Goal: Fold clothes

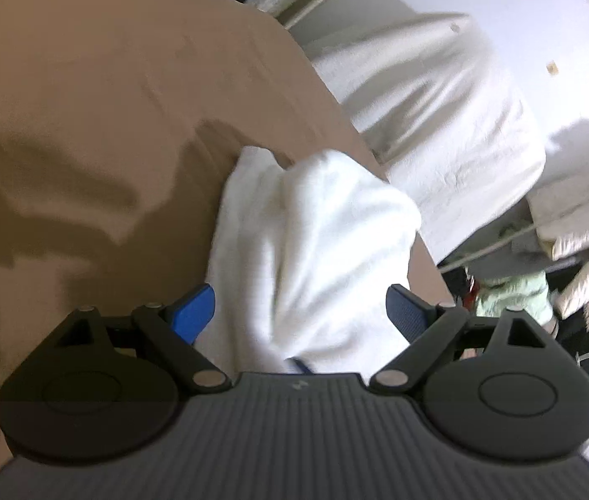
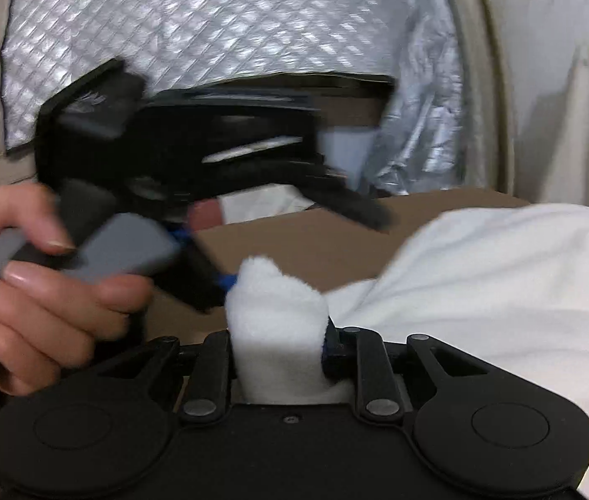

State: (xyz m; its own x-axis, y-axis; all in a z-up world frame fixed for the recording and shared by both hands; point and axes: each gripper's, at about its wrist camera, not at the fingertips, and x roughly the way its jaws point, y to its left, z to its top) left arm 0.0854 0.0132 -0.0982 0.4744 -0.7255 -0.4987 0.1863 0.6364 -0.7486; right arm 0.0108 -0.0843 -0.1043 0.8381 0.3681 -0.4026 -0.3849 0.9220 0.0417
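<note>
Right tool (image 2: 279, 341) clamped on bunched corner of white garment (image 2: 482, 291). Left tool (image 1: 300, 312) spread wide, garment fold lying loose between blue pads, over brown tabletop (image 1: 86, 104).

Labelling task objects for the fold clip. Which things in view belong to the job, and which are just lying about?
In the job:
- white fleece garment, on the brown surface
- right gripper, shut on a bunch of it
- left gripper, open, garment between its jaws

Lying about:
- silver quilted foil sheet
- white cloth-draped shape
- clutter pile beyond the edge
</note>
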